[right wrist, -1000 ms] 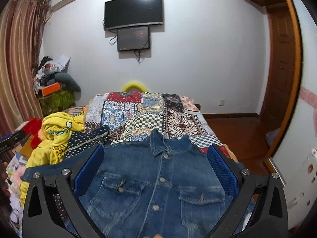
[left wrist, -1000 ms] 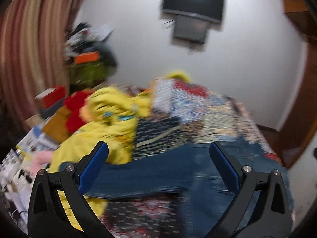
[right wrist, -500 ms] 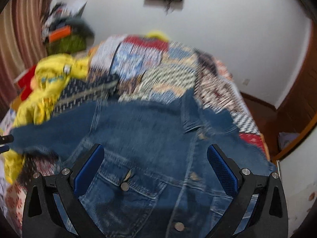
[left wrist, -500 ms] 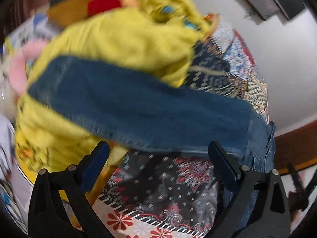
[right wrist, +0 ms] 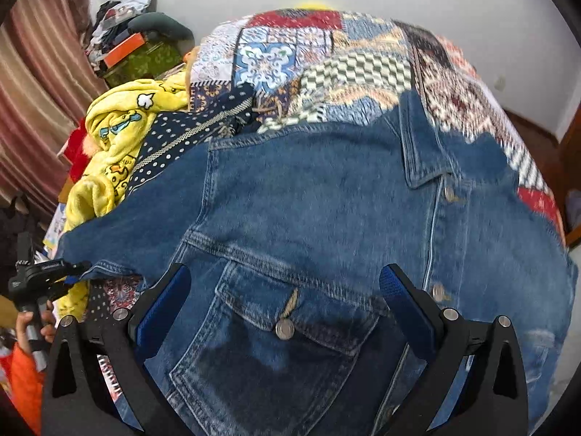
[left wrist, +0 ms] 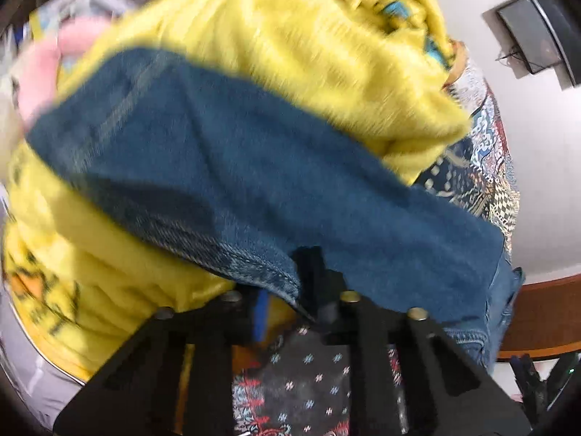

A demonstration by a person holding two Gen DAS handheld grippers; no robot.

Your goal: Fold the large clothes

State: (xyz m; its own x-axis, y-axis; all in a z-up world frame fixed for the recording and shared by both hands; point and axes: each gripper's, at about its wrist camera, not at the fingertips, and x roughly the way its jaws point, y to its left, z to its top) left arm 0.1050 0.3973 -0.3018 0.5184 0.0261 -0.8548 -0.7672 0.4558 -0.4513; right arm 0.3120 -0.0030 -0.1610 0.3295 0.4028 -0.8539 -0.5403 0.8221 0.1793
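Note:
A blue denim jacket (right wrist: 326, 210) lies front up on the patchwork bed cover (right wrist: 326, 58). Its left sleeve (left wrist: 254, 181) stretches out over a yellow fleece garment (left wrist: 308, 54). My left gripper (left wrist: 290, 298) is shut on the lower edge of that sleeve, and it also shows in the right wrist view (right wrist: 47, 272) at the sleeve's end. My right gripper (right wrist: 283, 290) is open and empty, hovering over the jacket's chest pocket (right wrist: 283, 323).
The yellow fleece (right wrist: 120, 134) and a dark dotted cloth (right wrist: 189, 127) lie left of the jacket. Boxes and clutter (right wrist: 134, 47) stand by the striped curtain (right wrist: 32, 91). A wooden door frame (left wrist: 537, 312) is on the right.
My left gripper has closed in on the sleeve and shut on its edge. My right gripper has tilted down and come closer over the jacket front.

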